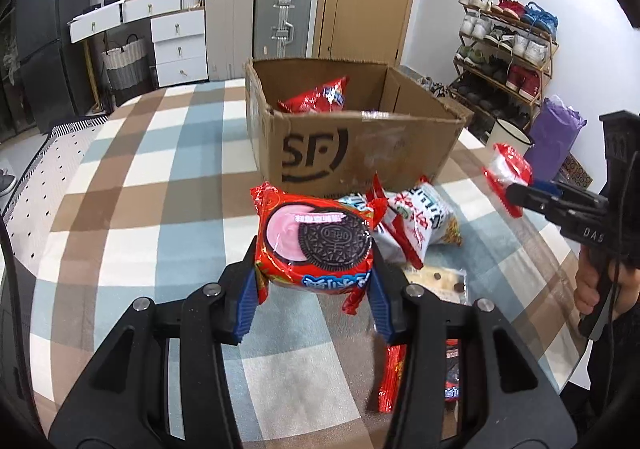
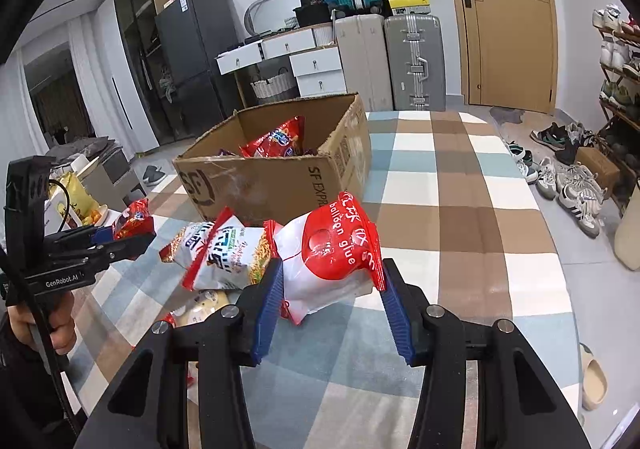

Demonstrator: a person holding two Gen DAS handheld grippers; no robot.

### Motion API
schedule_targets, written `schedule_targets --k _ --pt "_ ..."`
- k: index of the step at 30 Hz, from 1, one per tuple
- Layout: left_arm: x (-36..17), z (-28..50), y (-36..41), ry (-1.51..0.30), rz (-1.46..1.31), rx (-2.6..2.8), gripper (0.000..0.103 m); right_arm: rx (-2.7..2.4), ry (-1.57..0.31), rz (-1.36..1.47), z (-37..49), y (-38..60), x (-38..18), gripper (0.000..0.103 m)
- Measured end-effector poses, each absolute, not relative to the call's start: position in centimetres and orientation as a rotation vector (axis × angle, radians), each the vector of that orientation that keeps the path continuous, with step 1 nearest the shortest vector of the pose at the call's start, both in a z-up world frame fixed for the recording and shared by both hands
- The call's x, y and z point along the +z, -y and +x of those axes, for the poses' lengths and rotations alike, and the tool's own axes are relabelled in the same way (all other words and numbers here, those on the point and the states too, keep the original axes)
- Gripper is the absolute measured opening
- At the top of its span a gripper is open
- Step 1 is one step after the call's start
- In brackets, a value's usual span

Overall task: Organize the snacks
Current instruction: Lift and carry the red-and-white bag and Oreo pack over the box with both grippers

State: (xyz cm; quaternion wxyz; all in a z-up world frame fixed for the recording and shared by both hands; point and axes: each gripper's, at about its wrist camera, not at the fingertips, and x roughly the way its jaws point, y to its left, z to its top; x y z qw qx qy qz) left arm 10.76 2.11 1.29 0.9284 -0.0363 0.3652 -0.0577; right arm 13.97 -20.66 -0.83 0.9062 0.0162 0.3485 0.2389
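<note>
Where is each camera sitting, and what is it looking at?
Left wrist: sits on the left claw, looking along its fingers at the Oreo pack it grips, with the box behind; the right claw and hand show at right.
Right wrist: sits on the right claw, looking at the balloon glue bag it grips; the left claw shows at left.
Both share the box, noodle bag and checked table.

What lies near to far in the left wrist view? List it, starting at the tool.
left tool → Oreo packet → cardboard box → red snack bag inside it → silver suitcase
</note>
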Motion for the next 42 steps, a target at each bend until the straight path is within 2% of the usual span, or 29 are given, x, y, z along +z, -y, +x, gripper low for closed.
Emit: schedule_targets --k 24,42 --pt "7.4 12.2 -2.1 -0.618 -0.082 -0.108 0.044 0.542 -0.611 0.016 13.3 18.5 5.3 0.048" --pt "9.2 15.8 -0.9 -0.593 -0.072 -0.131 0.044 0.572 -0.601 0.005 15.3 16.0 7.6 0.048"
